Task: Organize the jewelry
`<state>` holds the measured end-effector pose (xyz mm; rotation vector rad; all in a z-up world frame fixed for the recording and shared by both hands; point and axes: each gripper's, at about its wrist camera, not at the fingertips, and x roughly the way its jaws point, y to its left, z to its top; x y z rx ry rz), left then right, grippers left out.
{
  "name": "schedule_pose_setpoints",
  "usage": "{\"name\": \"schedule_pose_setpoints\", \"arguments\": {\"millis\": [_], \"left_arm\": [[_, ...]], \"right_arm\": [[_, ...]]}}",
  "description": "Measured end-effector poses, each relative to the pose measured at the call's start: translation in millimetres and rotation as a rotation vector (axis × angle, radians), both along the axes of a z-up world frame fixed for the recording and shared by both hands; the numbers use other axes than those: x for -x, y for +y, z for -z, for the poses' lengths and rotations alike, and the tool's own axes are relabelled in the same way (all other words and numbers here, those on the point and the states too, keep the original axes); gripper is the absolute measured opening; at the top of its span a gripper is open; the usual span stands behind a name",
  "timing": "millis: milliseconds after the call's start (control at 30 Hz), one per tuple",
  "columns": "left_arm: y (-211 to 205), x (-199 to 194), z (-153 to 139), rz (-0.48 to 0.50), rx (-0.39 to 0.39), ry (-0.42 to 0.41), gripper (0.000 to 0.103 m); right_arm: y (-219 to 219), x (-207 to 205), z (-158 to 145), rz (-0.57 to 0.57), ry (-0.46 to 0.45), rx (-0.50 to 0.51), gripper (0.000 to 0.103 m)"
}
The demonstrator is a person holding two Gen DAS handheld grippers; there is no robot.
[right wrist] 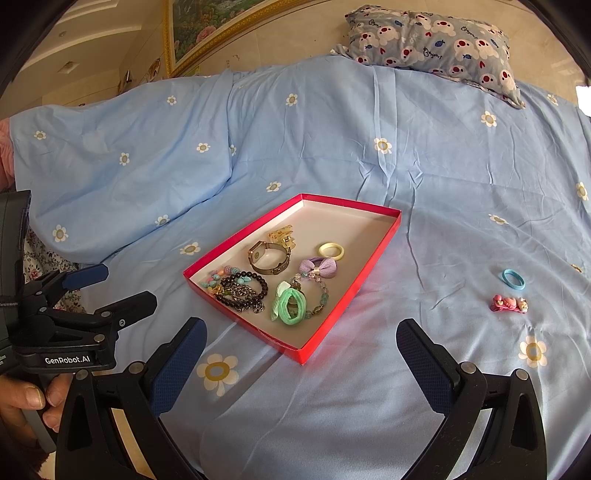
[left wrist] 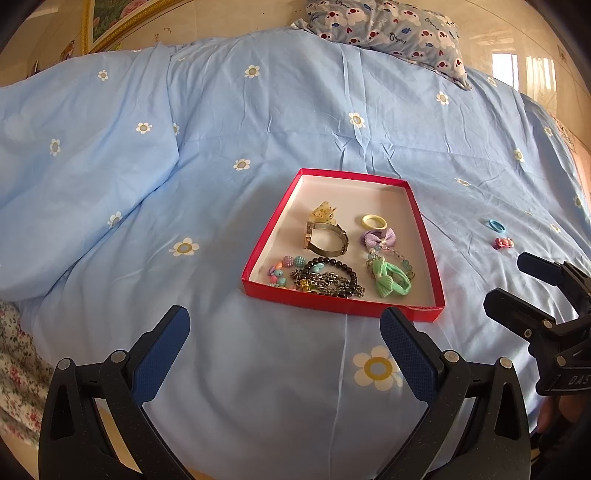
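Note:
A red shallow box (left wrist: 273,214) (right wrist: 384,236) lies on the blue bedspread. It holds a watch (left wrist: 327,240) (right wrist: 269,258), a yellow ring (left wrist: 373,221) (right wrist: 331,250), a purple bow (left wrist: 378,238) (right wrist: 321,266), a green bow tie (left wrist: 391,282) (right wrist: 291,304), bead bracelets (left wrist: 325,278) (right wrist: 240,290) and a hair claw (left wrist: 324,212). A blue hair tie (left wrist: 496,225) (right wrist: 512,278) and a pink clip (left wrist: 503,243) (right wrist: 509,304) lie on the bedspread right of the box. My left gripper (left wrist: 284,332) (right wrist: 118,288) is open and empty in front of the box. My right gripper (right wrist: 301,345) (left wrist: 515,280) is open and empty near the box's front corner.
A patterned pillow (left wrist: 388,29) (right wrist: 432,40) lies at the head of the bed. A gold-framed picture (right wrist: 207,22) hangs on the wall behind. A floral cloth (left wrist: 14,369) shows at the bed's left edge. The bedspread (left wrist: 184,147) is bunched up at the left.

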<state>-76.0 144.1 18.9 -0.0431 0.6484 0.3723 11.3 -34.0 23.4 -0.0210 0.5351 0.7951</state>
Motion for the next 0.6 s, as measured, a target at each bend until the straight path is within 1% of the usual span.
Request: {"name": "schedule_pose_setpoints", "arguments": {"millis": [600], "left_arm": [[-2.3, -4.2, 0.5, 0.008, 0.005, 0.007, 0.103]], "right_arm": [[-2.6, -3.3, 3.8, 0.005, 0.006, 0.002, 0.103]]}}
